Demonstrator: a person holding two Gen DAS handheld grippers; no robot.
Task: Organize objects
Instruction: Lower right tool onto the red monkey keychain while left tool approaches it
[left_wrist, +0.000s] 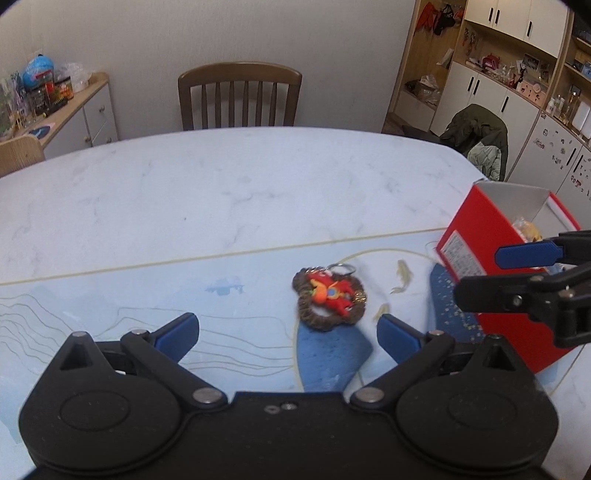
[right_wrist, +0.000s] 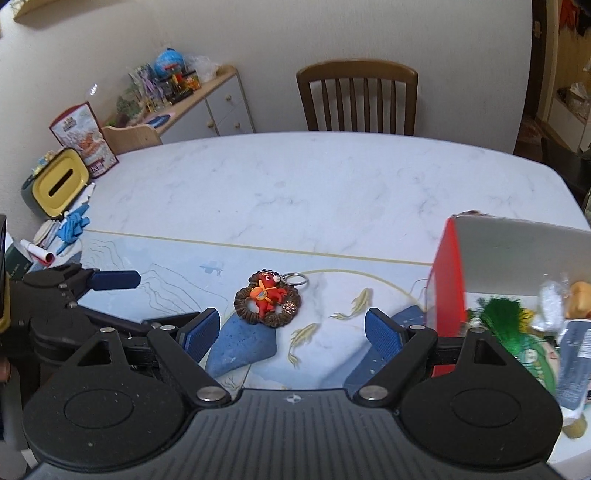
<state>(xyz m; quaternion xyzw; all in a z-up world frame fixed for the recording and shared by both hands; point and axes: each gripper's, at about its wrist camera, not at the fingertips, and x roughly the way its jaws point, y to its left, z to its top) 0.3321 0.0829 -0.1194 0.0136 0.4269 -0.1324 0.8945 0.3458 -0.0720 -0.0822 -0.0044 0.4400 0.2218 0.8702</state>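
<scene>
Both jaws stand wide and hold nothing: left gripper (left_wrist: 287, 334) and right gripper (right_wrist: 291, 330) hang over the placemat (right_wrist: 332, 295). Keychain (right_wrist: 266, 298) lies flat on the placemat at 12 o'clock from both, red box (right_wrist: 445, 280) near at 3 o'clock. Risk: converging grippers may collide, or one pad may push the flat keychain aside.

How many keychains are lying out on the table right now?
1. The red keychain lies on the mat, ahead of both open grippers, left of the red box. Others may be hidden inside the box.
</scene>
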